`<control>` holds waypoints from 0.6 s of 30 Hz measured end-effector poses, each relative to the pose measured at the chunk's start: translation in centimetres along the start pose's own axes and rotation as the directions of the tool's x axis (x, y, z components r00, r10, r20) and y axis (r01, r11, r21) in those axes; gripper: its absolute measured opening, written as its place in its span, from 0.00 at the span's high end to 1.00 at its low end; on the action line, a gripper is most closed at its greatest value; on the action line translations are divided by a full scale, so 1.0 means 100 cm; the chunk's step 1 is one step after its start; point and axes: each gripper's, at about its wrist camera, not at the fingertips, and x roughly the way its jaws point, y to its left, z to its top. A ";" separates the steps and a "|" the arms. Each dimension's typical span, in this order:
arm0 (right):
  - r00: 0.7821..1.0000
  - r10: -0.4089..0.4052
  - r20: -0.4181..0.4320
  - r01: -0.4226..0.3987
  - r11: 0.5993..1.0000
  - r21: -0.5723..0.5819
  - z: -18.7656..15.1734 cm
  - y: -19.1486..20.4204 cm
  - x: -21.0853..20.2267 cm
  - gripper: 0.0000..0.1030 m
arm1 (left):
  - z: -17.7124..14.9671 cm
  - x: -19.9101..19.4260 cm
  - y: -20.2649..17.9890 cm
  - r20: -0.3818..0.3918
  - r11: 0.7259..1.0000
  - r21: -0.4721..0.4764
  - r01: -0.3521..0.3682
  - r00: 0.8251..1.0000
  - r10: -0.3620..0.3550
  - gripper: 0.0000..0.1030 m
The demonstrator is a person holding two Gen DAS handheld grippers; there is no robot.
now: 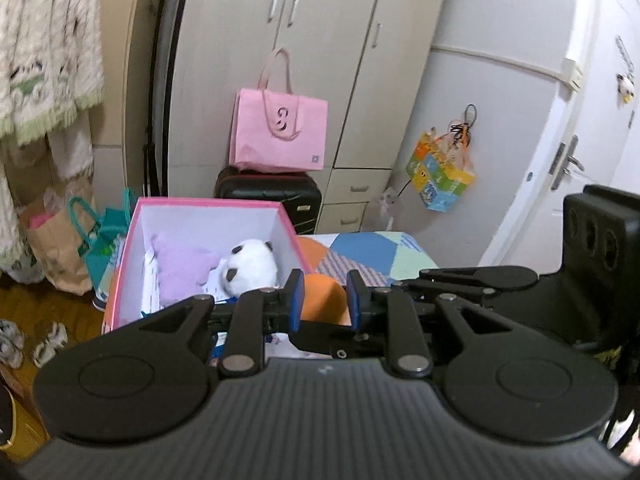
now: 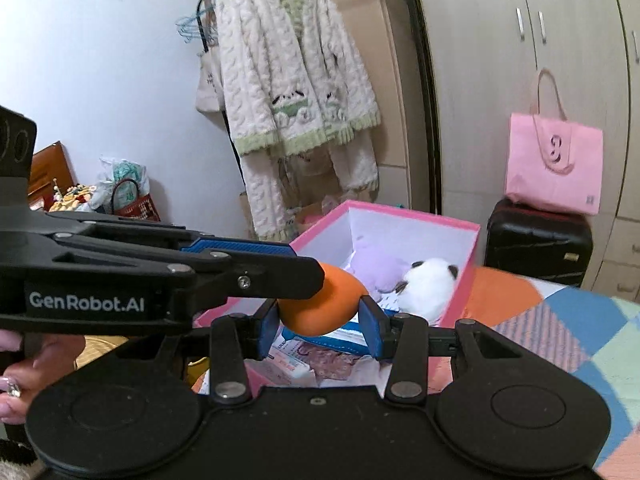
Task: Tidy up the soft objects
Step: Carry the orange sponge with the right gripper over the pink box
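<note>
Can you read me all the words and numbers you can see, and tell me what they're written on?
"GenRobot.AI": white letters on the side of the left claw.
A curly mark like a "3" or a "B" on the pink tote bag; I can't tell which.
A small square label at that bag's lower corner: too small to read.
Print on the packets in the pink box: too blurred to read.

Both grippers are built of matte black plastic. The left gripper is marked "GenRobot.AI" in white lettering. Blue fingers are fitted on the right gripper, and silver rivets are set in its linkage. Glittery painted nails are worn on the hand.
</note>
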 end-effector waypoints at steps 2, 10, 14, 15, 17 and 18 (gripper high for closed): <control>1.000 -0.029 -0.007 0.029 1.000 -0.007 -0.003 -0.003 0.010 0.53 | 0.000 0.015 0.012 -0.007 1.000 -0.028 0.012 1.000 -0.013 0.80; 0.991 -0.108 -0.085 0.107 0.994 -0.021 -0.006 -0.023 0.046 0.53 | -0.011 0.072 0.035 -0.062 0.994 -0.106 0.017 0.998 -0.024 0.80; 0.979 -0.161 -0.125 0.152 0.985 -0.077 -0.008 -0.025 0.059 0.53 | -0.015 0.092 0.042 -0.097 0.988 -0.156 0.006 0.995 -0.022 0.80; 0.979 -0.156 -0.133 0.147 0.986 -0.075 -0.007 -0.028 0.060 0.52 | -0.015 0.094 0.042 -0.096 0.986 -0.167 -0.001 0.995 -0.015 0.80; 0.980 -0.149 -0.130 0.139 0.987 -0.079 -0.006 -0.031 0.059 0.52 | -0.015 0.094 0.044 -0.087 0.981 -0.193 -0.004 0.996 -0.013 0.77; 0.981 -0.146 -0.129 0.136 0.987 -0.088 -0.007 -0.030 0.057 0.52 | -0.015 0.093 0.043 -0.084 0.981 -0.192 0.000 0.996 -0.017 0.77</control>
